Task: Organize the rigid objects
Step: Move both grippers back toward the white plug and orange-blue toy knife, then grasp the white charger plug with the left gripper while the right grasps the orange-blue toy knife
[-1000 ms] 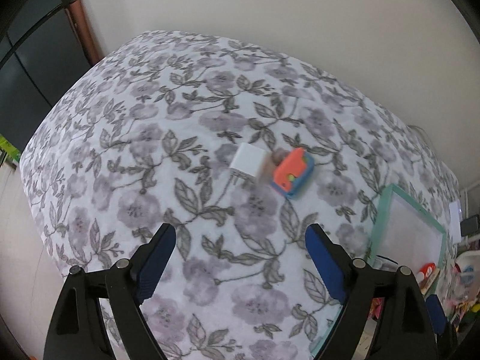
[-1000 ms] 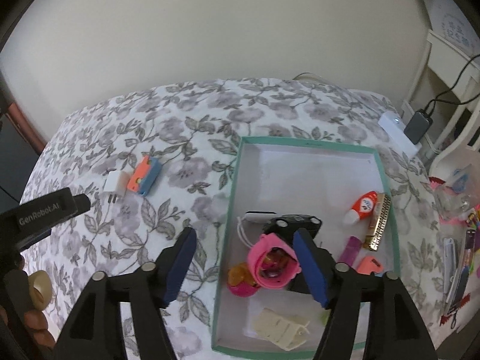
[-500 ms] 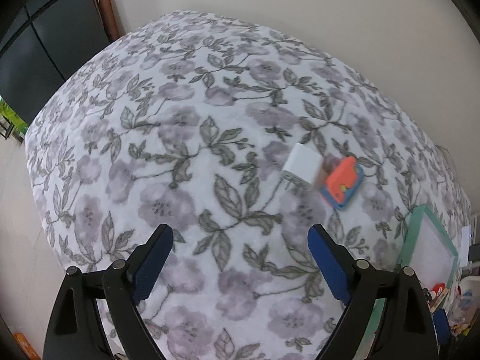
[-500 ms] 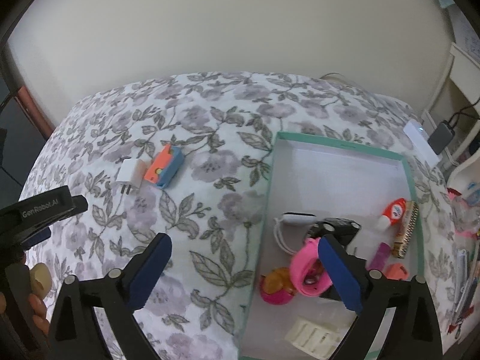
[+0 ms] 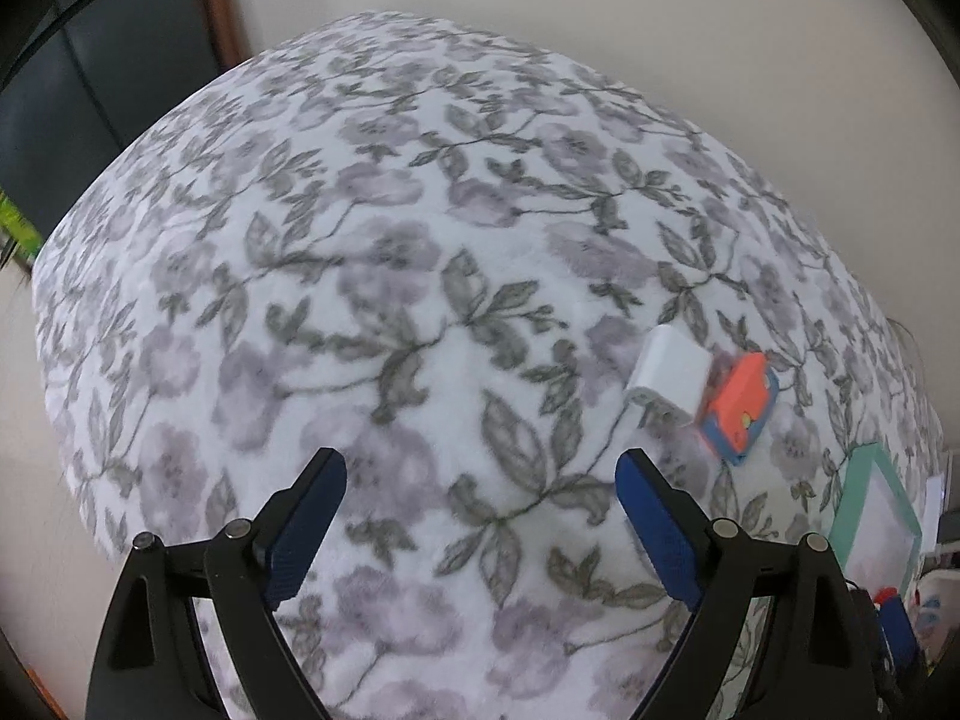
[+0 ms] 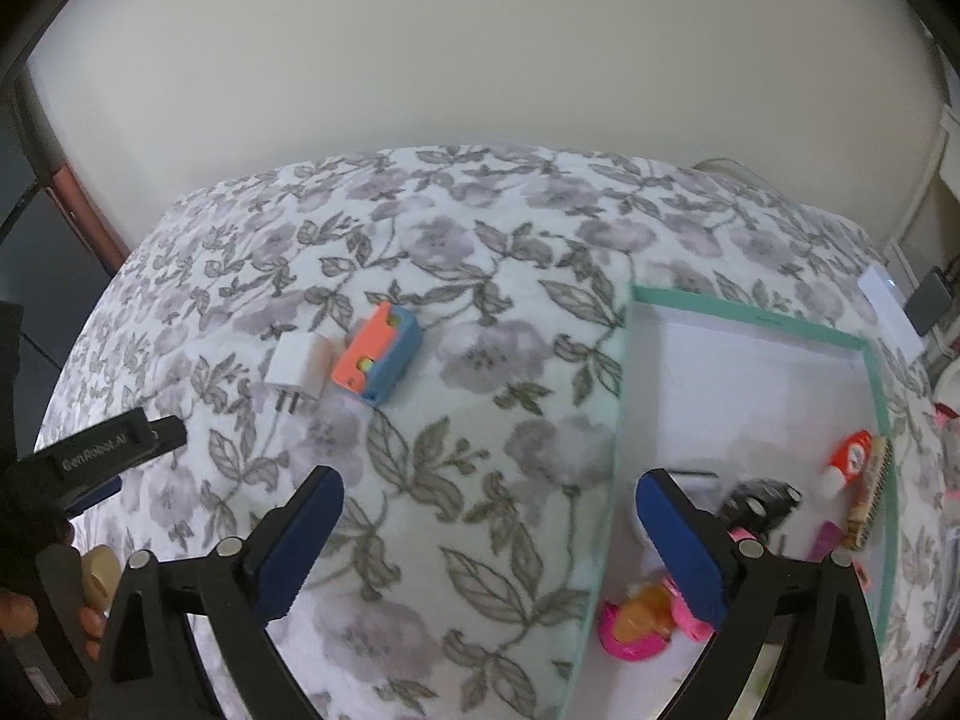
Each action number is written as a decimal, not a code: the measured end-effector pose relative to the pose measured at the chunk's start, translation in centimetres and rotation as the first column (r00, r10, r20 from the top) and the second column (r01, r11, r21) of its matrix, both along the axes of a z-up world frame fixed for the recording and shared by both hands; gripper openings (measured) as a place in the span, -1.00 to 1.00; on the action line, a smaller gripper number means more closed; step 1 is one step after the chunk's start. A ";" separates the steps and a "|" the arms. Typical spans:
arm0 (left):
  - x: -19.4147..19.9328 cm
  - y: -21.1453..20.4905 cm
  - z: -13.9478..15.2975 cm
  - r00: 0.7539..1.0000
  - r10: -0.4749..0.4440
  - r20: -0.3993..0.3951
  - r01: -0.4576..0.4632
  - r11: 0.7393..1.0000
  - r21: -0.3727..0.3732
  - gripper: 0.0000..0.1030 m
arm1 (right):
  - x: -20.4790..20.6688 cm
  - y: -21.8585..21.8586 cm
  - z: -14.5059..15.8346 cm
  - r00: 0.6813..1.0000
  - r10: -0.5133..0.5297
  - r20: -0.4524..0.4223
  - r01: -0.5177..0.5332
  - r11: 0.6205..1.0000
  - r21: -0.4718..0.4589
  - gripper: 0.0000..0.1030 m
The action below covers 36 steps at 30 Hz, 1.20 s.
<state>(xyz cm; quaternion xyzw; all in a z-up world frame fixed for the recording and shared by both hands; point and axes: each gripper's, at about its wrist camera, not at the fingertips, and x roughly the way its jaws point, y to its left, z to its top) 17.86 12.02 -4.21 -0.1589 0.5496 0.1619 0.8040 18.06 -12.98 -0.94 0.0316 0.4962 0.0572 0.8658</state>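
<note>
A white plug adapter (image 5: 669,375) and an orange-and-blue block (image 5: 739,408) lie side by side on the floral cloth; they also show in the right wrist view, the adapter (image 6: 298,367) left of the block (image 6: 380,361). My left gripper (image 5: 480,516) is open and empty, hovering left of and short of them. My right gripper (image 6: 487,531) is open and empty over the cloth by the left rim of the teal-edged box (image 6: 621,396). The box holds a pink toy (image 6: 636,630), a black toy car (image 6: 759,498), a glue bottle (image 6: 849,456) and other small items.
The floral-covered table (image 5: 360,312) curves off to a wall behind. A dark door frame (image 5: 210,6) stands at far left. A white device (image 6: 888,309) and a charger lie past the box at right. The left tool body (image 6: 102,450) shows at the right view's left edge.
Both grippers have swung leftward. The adapter and block now sit further right in the left view, and the box has slid right in the right view. The right jaws opened wider after releasing the pink toy.
</note>
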 end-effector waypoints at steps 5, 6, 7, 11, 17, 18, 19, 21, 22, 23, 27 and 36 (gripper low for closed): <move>1.9 -1.1 -0.2 0.997 -0.077 0.026 0.077 0.997 -0.011 0.78 | 1.6 1.6 -0.8 0.999 0.034 0.004 -0.034 0.999 0.004 0.94; 2.3 -1.3 -0.2 0.995 -0.091 0.031 0.092 0.996 -0.014 0.78 | 2.1 2.0 -1.2 0.999 0.042 0.000 -0.042 0.999 0.009 0.94; 2.7 -1.5 -0.3 0.993 -0.110 0.035 0.110 0.994 -0.013 0.78 | 2.5 2.2 -1.4 0.999 0.046 -0.002 -0.046 0.999 0.013 0.94; 4.1 -2.4 -0.7 0.984 -0.171 0.043 0.172 0.985 -0.014 0.78 | 4.5 3.3 -3.0 0.998 0.052 -0.023 -0.051 0.998 0.042 0.94; 6.2 -2.6 -2.1 0.977 -0.208 0.043 0.211 0.975 -0.074 0.77 | 7.0 5.1 -4.9 0.997 0.072 -0.035 -0.071 0.997 0.034 0.94; 6.5 -2.5 -2.4 0.978 -0.204 0.044 0.206 0.975 -0.077 0.76 | 7.5 5.3 -5.2 0.997 0.075 -0.035 -0.074 0.997 0.027 0.94; 6.7 -2.5 -2.5 0.978 -0.202 0.046 0.206 0.976 -0.078 0.76 | 7.8 5.5 -5.5 0.997 0.075 -0.035 -0.075 0.997 0.021 0.94; 7.2 -2.1 -3.0 0.978 -0.203 0.050 0.207 0.974 -0.097 0.76 | 8.5 5.8 -6.1 0.996 0.078 -0.041 -0.078 0.997 0.018 0.94; 7.3 -1.9 -3.1 0.978 -0.204 0.053 0.209 0.972 -0.105 0.76 | 8.8 5.9 -6.3 0.996 0.078 -0.042 -0.077 0.997 0.020 0.94; 7.4 -1.7 -3.3 0.978 -0.202 0.055 0.206 0.973 -0.107 0.76 | 9.0 6.0 -6.4 0.996 0.080 -0.043 -0.079 0.997 0.021 0.94; 7.9 -0.6 -3.9 0.981 -0.185 0.054 0.190 0.974 -0.122 0.76 | 10.1 6.7 -7.4 0.995 0.085 -0.051 -0.084 0.996 0.021 0.94; 8.8 -1.0 -4.4 0.976 -0.209 0.069 0.217 0.964 -0.151 0.76 | 10.9 6.7 -8.4 0.997 0.056 -0.047 -0.057 0.998 -0.014 0.74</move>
